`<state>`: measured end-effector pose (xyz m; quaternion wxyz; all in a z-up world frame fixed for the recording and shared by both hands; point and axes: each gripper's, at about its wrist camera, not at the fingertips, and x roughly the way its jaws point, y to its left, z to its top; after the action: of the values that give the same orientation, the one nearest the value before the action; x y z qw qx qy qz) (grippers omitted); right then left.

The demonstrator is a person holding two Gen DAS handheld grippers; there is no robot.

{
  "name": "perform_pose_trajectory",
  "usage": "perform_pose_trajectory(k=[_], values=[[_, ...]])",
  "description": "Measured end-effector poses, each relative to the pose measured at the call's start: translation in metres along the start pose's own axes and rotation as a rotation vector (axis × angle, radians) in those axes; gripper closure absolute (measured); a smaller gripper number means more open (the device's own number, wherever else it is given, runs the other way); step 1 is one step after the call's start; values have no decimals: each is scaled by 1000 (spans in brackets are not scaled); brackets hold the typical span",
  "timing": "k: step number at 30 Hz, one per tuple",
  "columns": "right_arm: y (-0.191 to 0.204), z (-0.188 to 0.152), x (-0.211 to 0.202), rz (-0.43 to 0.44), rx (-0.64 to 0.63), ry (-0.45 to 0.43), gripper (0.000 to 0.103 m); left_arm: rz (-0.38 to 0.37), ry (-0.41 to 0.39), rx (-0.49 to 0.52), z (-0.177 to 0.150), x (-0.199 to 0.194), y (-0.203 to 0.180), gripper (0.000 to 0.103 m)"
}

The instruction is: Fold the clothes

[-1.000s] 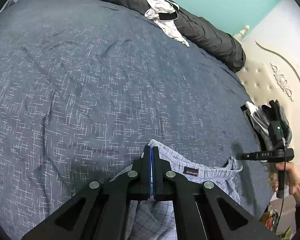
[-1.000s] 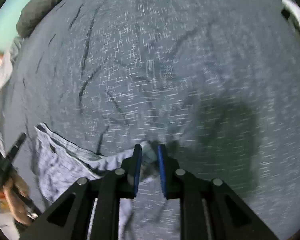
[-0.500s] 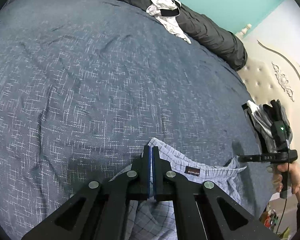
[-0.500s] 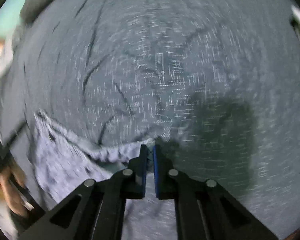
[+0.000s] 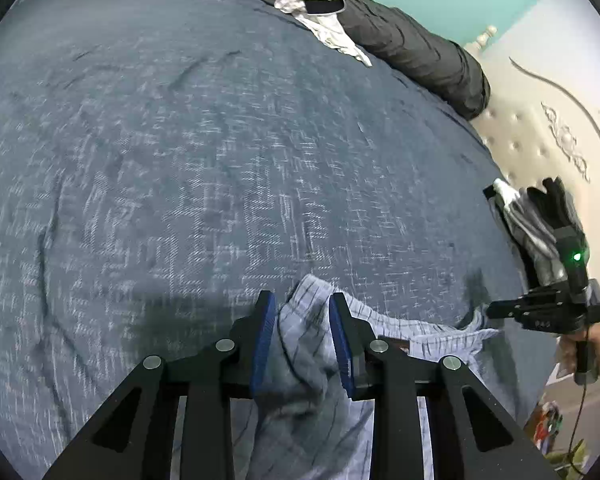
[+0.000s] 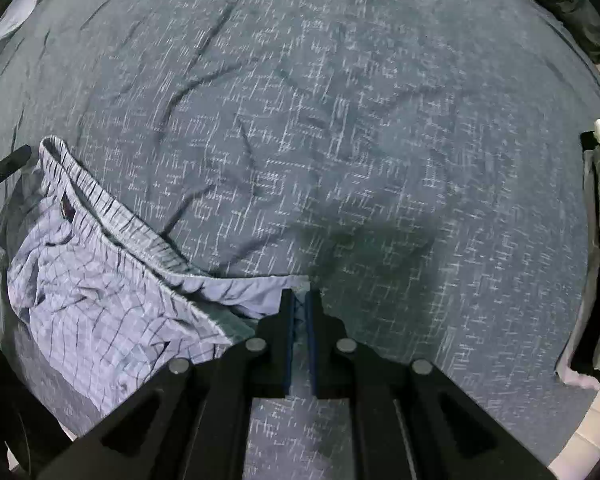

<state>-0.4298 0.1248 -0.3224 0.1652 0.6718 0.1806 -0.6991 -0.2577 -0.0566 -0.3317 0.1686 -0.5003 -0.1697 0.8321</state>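
No text, brand or number can be read with certainty. A small dark label (image 5: 396, 345) with a reddish edge is sewn at the waistband of the checked shorts (image 5: 312, 400); it is also seen from the right wrist view (image 6: 66, 209), but its lettering is blurred and too small to be made out. Pale marks, possibly letters, are seen on the black body of the right hand-held gripper (image 5: 496, 310) near its handle, though they cannot be read. A green light is lit on the unit above it; no sign is shown there.
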Motion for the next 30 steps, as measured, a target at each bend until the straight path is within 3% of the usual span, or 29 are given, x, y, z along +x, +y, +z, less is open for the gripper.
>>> perform_pose_trajectory(k=[6,7,10,13,17,23,30], values=[[2,1,-4,15,34,-34,98,19,44,29,6,29,-5,74],[-8,8,-4,15,34,-39,98,19,55,39,5,33,-7,83],[-35,8,7,14,33,-53,98,44,65,57,1,41,-9,94],[-56,7,11,10,35,-67,98,42,57,53,2,38,-9,96],[-112,13,-4,-18,23,-98,98,39,-5,64,6,16,-14,97],[-59,2,-50,-68,-35,-221,98,59,-183,44,18,-44,-14,97],[-25,-1,-40,-96,-126,-213,98,49,-237,-2,12,-68,15,97]])
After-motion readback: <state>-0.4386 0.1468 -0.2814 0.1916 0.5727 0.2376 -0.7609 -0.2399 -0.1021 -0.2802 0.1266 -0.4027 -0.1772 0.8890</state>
